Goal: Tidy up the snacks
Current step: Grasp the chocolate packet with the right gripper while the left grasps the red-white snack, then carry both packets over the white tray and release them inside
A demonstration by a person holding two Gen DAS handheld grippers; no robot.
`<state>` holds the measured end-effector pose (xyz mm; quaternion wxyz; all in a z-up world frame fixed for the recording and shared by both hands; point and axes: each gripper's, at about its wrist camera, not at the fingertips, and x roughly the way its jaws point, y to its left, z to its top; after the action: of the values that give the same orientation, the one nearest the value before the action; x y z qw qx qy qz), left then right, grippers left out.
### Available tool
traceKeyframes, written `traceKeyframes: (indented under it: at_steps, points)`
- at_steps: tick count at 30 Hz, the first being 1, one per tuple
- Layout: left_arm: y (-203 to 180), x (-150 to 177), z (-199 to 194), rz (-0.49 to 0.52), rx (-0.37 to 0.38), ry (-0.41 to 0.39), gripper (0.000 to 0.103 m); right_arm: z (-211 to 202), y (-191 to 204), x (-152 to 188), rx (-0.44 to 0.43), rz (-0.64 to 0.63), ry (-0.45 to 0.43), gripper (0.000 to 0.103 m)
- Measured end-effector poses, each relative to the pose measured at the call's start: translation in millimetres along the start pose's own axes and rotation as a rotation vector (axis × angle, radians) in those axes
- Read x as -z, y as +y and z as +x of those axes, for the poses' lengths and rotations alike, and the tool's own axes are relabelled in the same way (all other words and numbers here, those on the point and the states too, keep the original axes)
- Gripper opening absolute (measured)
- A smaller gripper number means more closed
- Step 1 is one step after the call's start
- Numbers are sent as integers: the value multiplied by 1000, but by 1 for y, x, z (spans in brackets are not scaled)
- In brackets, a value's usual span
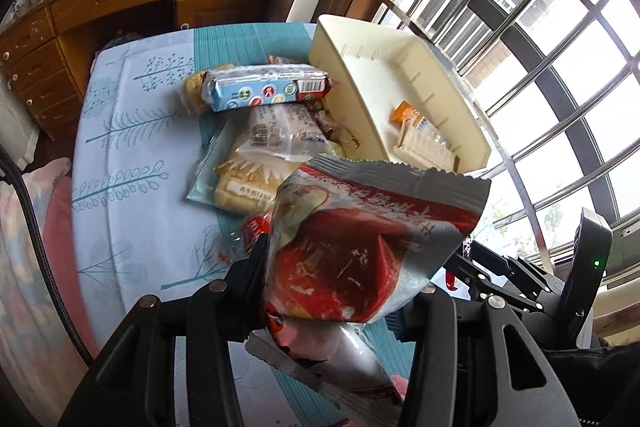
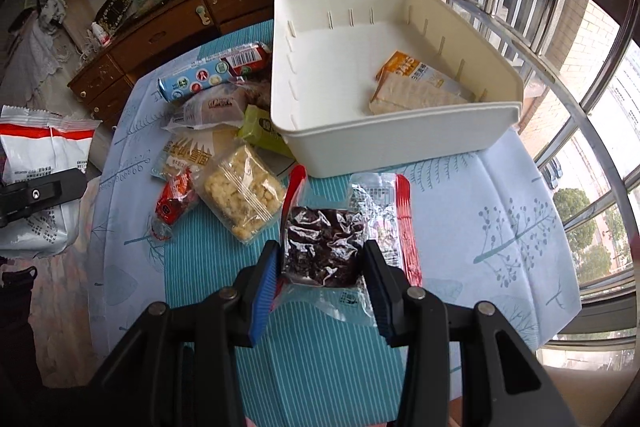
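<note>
My left gripper (image 1: pixel 340 267) is shut on a red and silver snack bag (image 1: pixel 372 235), held above the table; the bag also shows at the left edge of the right wrist view (image 2: pixel 40 163). My right gripper (image 2: pixel 320 263) is closed around a clear packet with a dark brown cake (image 2: pixel 324 247) on the table. A cream bin (image 2: pixel 400 131) stands behind it with an orange oat bar packet (image 2: pixel 416 83) inside; the bin also shows in the left wrist view (image 1: pixel 348 95). A pile of snacks lies left of the bin: a blue biscuit tube (image 2: pixel 212 75), a yellow puffed-rice bar (image 2: pixel 240 195).
The table has a blue and white cloth (image 2: pixel 500 219). A wooden dresser (image 2: pixel 160 39) stands behind it. A barred window (image 2: pixel 580 47) runs along the right. A green packet (image 2: pixel 264 131) and a small red packet (image 2: pixel 176 203) lie in the pile.
</note>
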<state>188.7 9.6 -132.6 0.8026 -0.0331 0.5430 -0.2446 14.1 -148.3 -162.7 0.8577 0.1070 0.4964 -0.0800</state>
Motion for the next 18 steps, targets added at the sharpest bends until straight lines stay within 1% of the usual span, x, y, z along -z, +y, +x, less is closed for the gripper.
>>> traceKeyframes:
  at_steps: [9, 18]
  points:
    - [-50, -19, 4, 4, 22, -105, 47, -26, -28, -36, -44, -91, -75, 42]
    - [-103, -46, 34, 10, 28, -158, 47, -36, -63, -71, -70, -195, -133, 42]
